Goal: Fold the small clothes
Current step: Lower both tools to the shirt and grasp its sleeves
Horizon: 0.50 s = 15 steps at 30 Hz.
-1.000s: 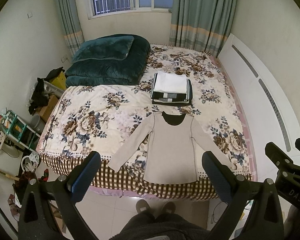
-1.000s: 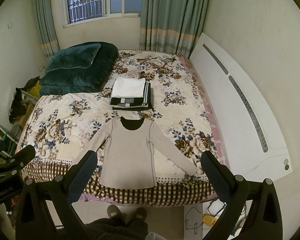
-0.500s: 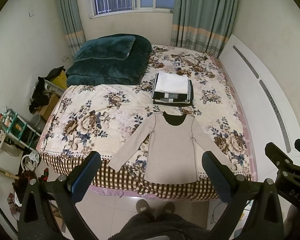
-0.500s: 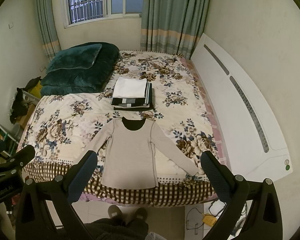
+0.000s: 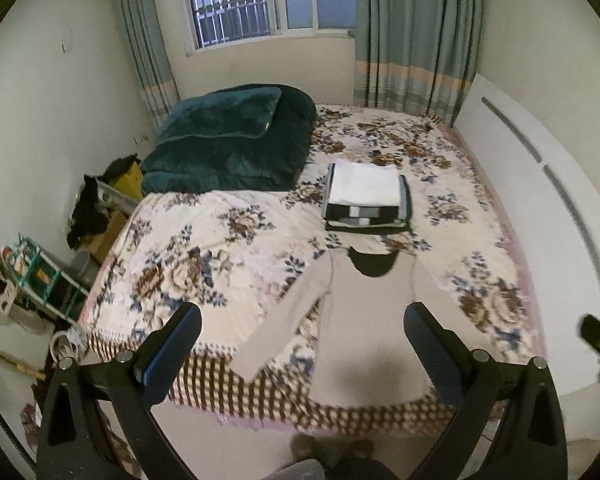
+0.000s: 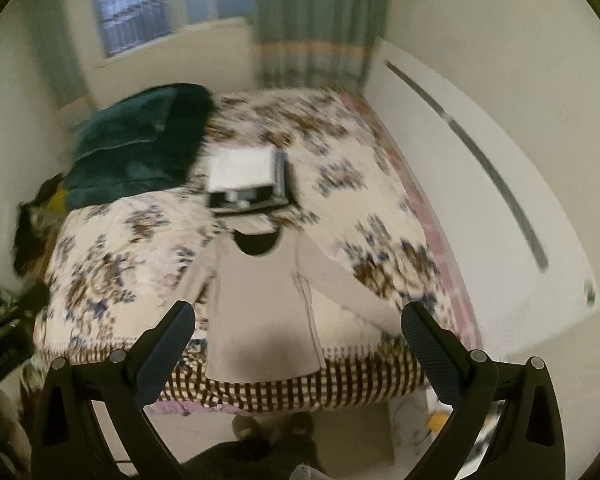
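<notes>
A beige long-sleeved top (image 5: 364,316) lies flat on the floral bed cover (image 5: 204,256), sleeves spread, hem at the near edge; it also shows in the right wrist view (image 6: 260,304). My left gripper (image 5: 300,340) is open and empty, held above the near edge of the bed over the top's hem. My right gripper (image 6: 298,338) is open and empty, also above the hem. A stack of folded clothes (image 5: 366,200) sits just beyond the collar, also seen in the right wrist view (image 6: 246,180).
A dark green folded quilt (image 5: 228,148) lies at the far left of the bed. A white headboard (image 5: 540,208) runs along the right. Shelves and clutter (image 5: 40,276) stand on the floor at left. The person's feet (image 6: 272,426) are by the bed's edge.
Both grippers have moved forward toward the bed; the top now looks larger and closer. The right wrist view is blurred from motion. Both grippers stay open.
</notes>
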{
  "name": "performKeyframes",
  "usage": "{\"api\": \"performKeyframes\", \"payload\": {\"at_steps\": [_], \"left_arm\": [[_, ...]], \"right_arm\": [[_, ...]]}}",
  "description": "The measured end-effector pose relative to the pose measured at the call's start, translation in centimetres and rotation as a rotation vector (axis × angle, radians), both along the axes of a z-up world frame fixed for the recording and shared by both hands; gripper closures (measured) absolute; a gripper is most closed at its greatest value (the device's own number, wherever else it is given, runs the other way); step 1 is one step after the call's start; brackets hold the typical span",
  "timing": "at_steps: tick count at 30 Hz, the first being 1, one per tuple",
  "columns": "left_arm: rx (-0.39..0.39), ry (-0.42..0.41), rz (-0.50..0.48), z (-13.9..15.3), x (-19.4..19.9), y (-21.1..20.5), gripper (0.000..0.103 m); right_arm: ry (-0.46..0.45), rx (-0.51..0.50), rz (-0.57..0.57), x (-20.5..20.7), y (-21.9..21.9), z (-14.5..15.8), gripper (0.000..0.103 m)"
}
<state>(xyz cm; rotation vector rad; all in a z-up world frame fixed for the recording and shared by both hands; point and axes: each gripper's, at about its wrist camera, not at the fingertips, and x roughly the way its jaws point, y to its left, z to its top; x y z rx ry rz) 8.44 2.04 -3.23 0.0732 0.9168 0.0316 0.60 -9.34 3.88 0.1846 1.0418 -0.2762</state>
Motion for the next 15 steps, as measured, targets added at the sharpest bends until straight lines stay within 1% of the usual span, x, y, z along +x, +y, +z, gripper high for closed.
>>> {"api": "performKeyframes", "payload": {"at_steps": [1,2,3,4,5,6,7,8,9,12,13,15], "left_arm": [[0.022,-0.005,-0.009,-1.8,1.4,-0.4,0.000],[0.031,-0.009,-0.012,-2.8,1.6,-0.5,0.000],[0.043,-0.005,-0.014,-4.7,2.5,-0.8,0.000],[0.049,0.016,-0.016,-6.8,3.9,-1.3,0.000],[0.050,0.030,-0.016,-8.3,4.1,-1.6,0.000],[0.058,0.065,-0.015,-10.5,5.3,-2.2,0.000],[0.064,0.098,-0.012,-12.8,6.6,-2.8,0.000],[0.064,0.115,-0.012,-14.3,7.2,-3.2,0.000],[0.075,0.139,-0.008,-16.4,8.4,-4.0,0.000],[0.126,0.187,0.001,-22.6,10.8,-6.6,0.000],[0.147,0.201,0.000,-24.4,11.3,-7.3,0.000],[0.174,0.264,0.003,-28.8,12.7,-8.6,0.000]], "right_arm": [[0.015,0.005,-0.045,0.4,-1.3,-2.0,0.000],[0.038,0.009,-0.093,0.9,-2.7,-3.6,0.000],[0.053,0.018,-0.134,1.2,-4.4,-5.8,0.000],[0.073,0.019,-0.182,1.6,-6.0,-7.8,0.000],[0.092,0.021,-0.226,1.4,-7.5,-10.0,0.000],[0.117,0.033,-0.267,1.8,-9.3,-12.2,0.000],[0.142,0.044,-0.308,1.7,-11.2,-14.7,0.000],[0.165,0.063,-0.349,1.7,-13.1,-17.1,0.000],[0.193,0.077,-0.399,2.0,-15.2,-19.8,0.000],[0.260,0.124,-0.516,1.5,-21.1,-27.9,0.002],[0.271,0.140,-0.553,0.8,-23.0,-30.7,0.004],[0.305,0.185,-0.622,0.2,-26.7,-36.4,0.005]]}}
